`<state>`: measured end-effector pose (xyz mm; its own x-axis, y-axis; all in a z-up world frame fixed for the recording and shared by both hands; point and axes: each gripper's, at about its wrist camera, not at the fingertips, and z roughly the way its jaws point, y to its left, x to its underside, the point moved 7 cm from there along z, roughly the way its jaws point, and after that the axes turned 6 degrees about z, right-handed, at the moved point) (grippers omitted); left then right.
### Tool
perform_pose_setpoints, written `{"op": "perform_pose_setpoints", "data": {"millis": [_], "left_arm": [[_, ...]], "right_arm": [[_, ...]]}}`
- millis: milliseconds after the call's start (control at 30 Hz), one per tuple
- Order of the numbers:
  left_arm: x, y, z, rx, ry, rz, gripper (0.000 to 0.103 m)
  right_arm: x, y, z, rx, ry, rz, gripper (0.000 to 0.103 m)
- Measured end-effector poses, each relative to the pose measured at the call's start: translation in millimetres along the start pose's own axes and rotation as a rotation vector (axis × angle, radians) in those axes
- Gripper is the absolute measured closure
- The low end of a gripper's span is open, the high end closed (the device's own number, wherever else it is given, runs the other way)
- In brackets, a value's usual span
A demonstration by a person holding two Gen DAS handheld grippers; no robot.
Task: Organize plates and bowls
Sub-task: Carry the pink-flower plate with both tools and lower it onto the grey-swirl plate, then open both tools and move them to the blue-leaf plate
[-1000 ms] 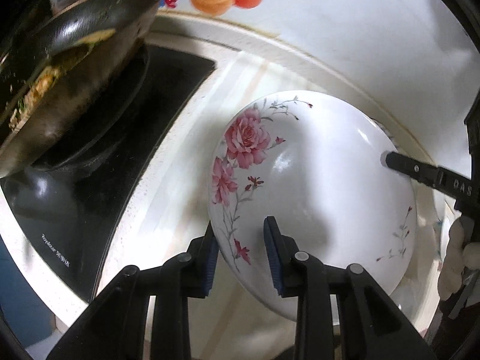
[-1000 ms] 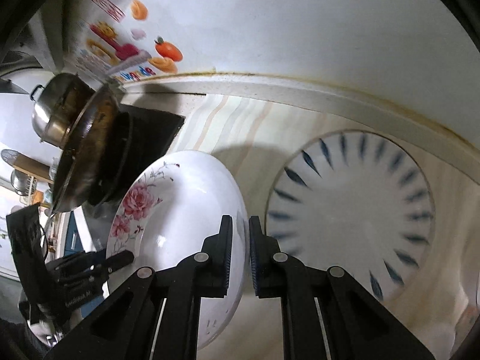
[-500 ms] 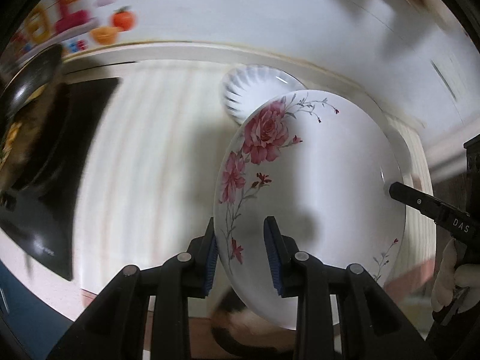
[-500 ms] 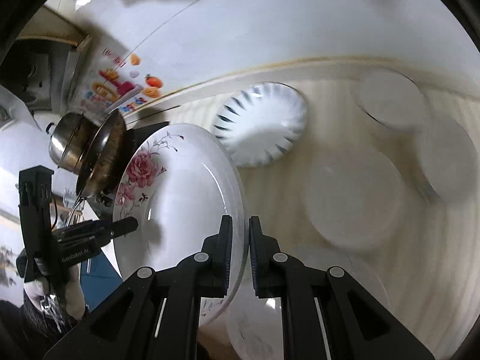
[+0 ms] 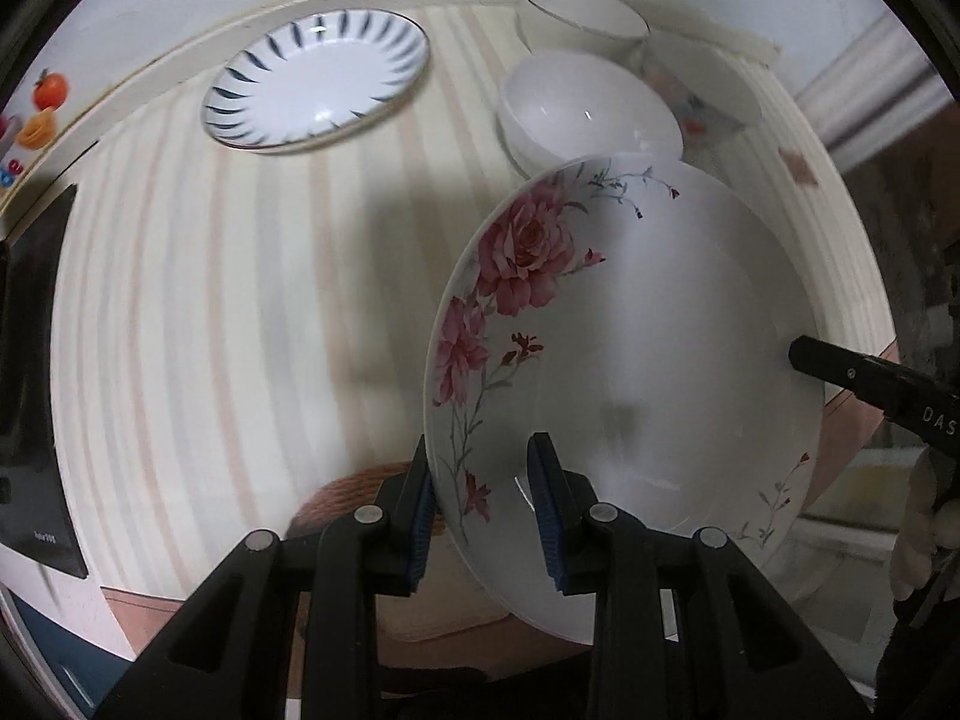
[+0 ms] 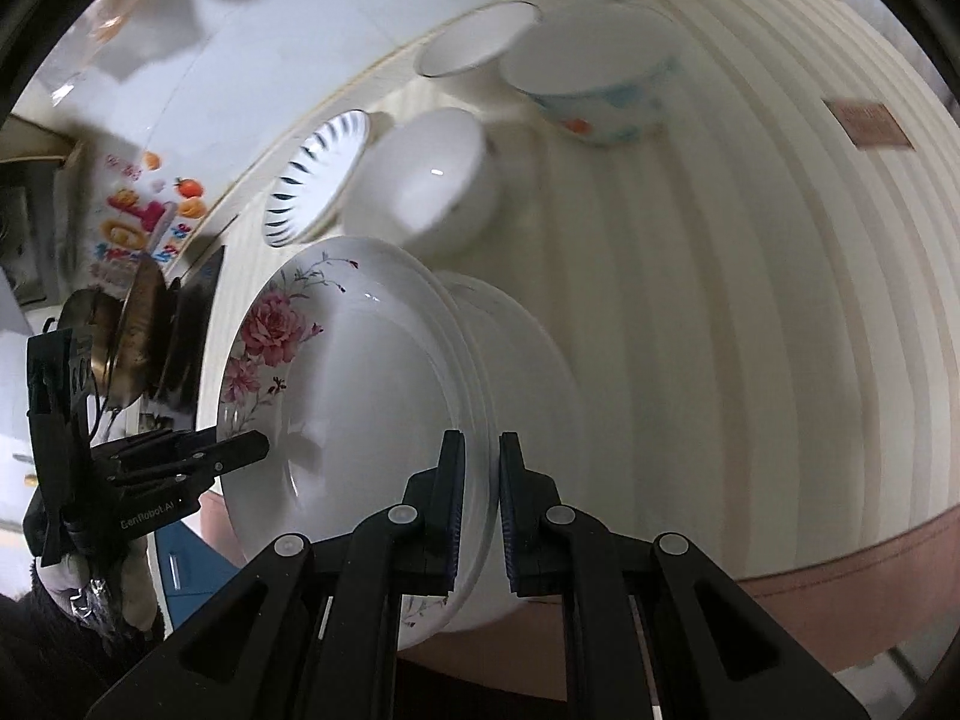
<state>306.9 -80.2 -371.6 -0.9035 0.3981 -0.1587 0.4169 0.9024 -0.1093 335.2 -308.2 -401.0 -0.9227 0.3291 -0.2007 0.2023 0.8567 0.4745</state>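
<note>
A deep white plate with pink roses (image 5: 630, 348) hangs tilted above the striped counter, held from both sides. My left gripper (image 5: 483, 480) is shut on its near rim beside the flower stems. At the opposite rim my right gripper (image 6: 482, 462) is shut on the plate (image 6: 360, 420); its finger (image 5: 807, 355) shows in the left wrist view. The left gripper (image 6: 252, 447) appears at the plate's left edge in the right wrist view. A blue-striped plate (image 5: 318, 84) lies by the wall. A plain white bowl (image 5: 588, 114) sits just beyond the held plate.
A thin-rimmed bowl (image 5: 582, 12) and a patterned bowl (image 6: 594, 90) stand by the back wall. The black stove (image 5: 30, 360) with a wok (image 6: 138, 330) is at the left. A blurred brown round thing (image 5: 360, 483) lies under the left fingers. The counter's pink front edge (image 6: 840, 570) is near.
Both grippers carried the rose plate sideways along the counter, away from the stove and wok. The striped plate slid to the left and the bowls came into view. Both grips are unchanged.
</note>
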Motion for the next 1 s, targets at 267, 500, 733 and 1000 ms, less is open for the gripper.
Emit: {"op": "perform_pose_setpoints", "data": {"millis": [267,500,733,1000], "left_arm": [[-7,-10,17,-0.050,0.044,0.038,0.076],[-11,-8,26,-0.075,0.077,0.038,0.076],[-12,-14,38,-0.095,0.111,0.052,0.076],[-14,-25,51,-0.121,0.135,0.078,0.076]], "right_arm": [[2,-21,8,0.006,0.004,0.020,0.090],[3,-17,16,0.008,0.021,0.008,0.090],[8,-11,28,0.011,0.046,0.008,0.090],[12,-7,33,0.028,0.053,-0.002,0.090]]}}
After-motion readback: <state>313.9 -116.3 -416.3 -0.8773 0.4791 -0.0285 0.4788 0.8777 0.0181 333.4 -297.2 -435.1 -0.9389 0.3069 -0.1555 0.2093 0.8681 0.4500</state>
